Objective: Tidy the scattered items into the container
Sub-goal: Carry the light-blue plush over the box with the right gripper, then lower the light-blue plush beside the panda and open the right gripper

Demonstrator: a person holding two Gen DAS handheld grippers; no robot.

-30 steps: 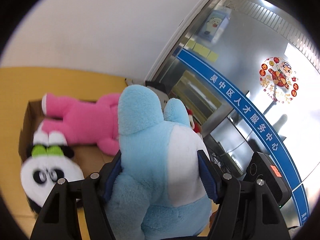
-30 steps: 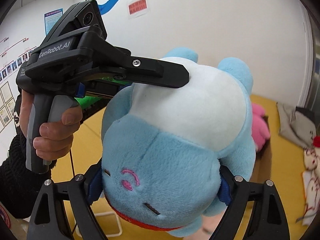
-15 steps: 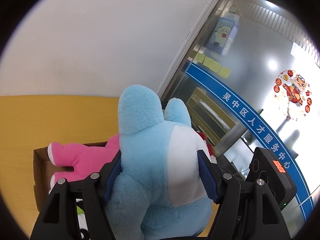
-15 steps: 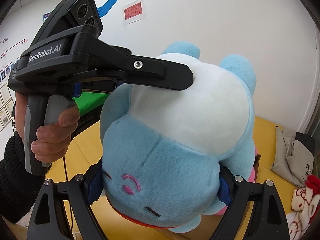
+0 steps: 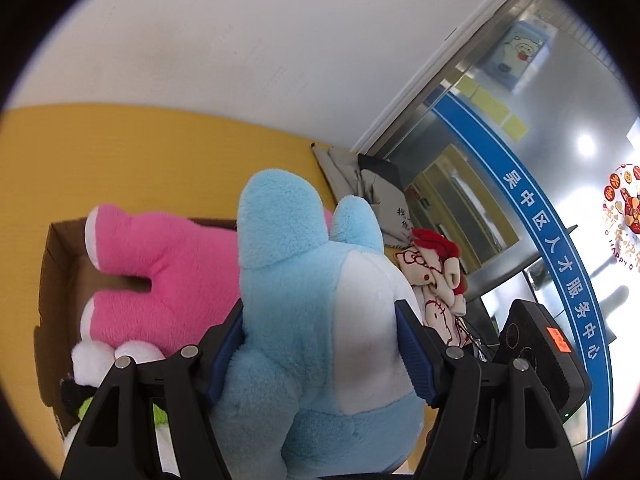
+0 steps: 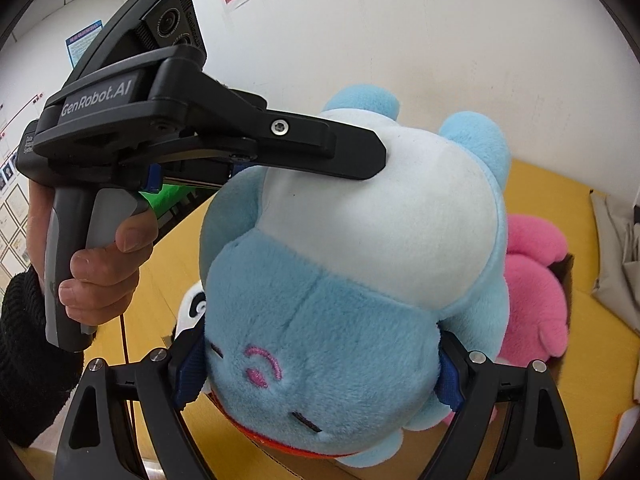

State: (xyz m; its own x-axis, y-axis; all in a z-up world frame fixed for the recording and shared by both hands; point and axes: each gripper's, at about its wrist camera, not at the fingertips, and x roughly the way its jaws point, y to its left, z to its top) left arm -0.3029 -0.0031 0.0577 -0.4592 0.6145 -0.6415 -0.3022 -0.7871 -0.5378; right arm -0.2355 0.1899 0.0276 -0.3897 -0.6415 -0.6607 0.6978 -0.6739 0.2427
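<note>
Surface: yellow floor (image 5: 140, 168) against a white wall (image 5: 240, 40); a glass door with a blue band (image 5: 560, 248) stands to the right. An open cardboard box (image 5: 56, 280) on the floor contains a pink plush (image 5: 168, 280) and a panda plush (image 5: 96, 360). The blue-and-white plush (image 5: 320, 320) is soft, with a white belly and an embroidered pink eye. The left gripper (image 5: 320, 352) clamps its body; the right gripper (image 6: 320, 372) clamps its head. The plush is held above the box.

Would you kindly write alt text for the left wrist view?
The left gripper squeezes a blue-and-white plush toy between its fingers, above a cardboard box on a yellow surface. A pink plush and a panda plush already lie in the box.
</note>
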